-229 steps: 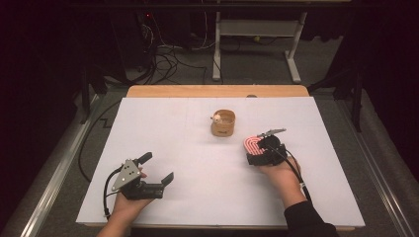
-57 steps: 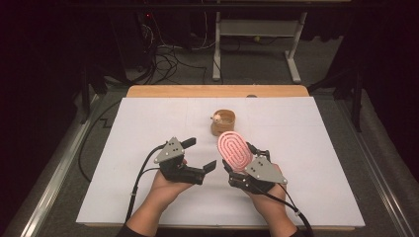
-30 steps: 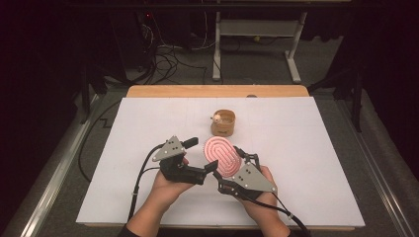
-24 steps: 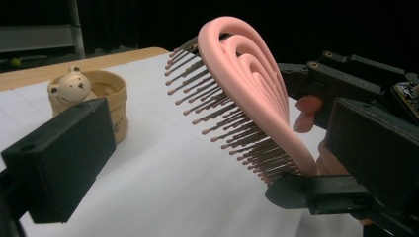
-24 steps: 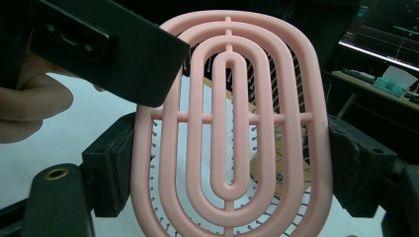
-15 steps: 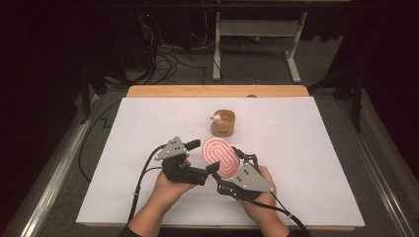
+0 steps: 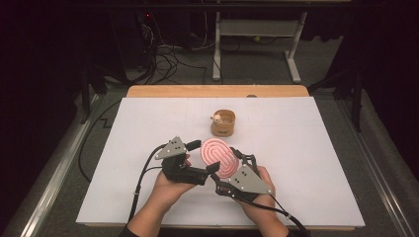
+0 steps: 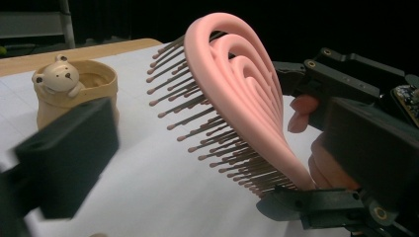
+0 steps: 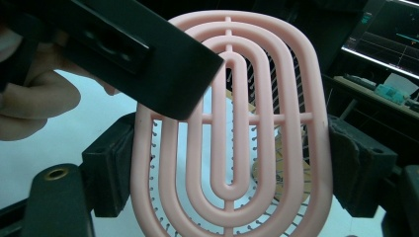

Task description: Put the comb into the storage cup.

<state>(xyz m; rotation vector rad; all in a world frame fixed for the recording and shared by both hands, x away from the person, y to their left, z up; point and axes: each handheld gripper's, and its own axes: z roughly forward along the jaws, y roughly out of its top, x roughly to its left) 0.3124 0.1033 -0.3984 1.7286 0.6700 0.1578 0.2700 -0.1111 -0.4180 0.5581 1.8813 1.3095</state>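
Two hands reach in at the near edge of the white table (image 7: 306, 148). The right gripper (image 7: 228, 170) squeezes a pink brush (image 7: 219, 157) by its two long sides and holds it up off the table, near the middle. The brush has oval rings and thin brown bristles. The left gripper (image 7: 206, 157) sits just left of the brush with its jaws wide apart, one jaw at the brush's far tip and one at its near end. Farther back stands a tan cup (image 7: 223, 123) with a little bear (image 8: 58, 77) on its rim. No writing can be read.
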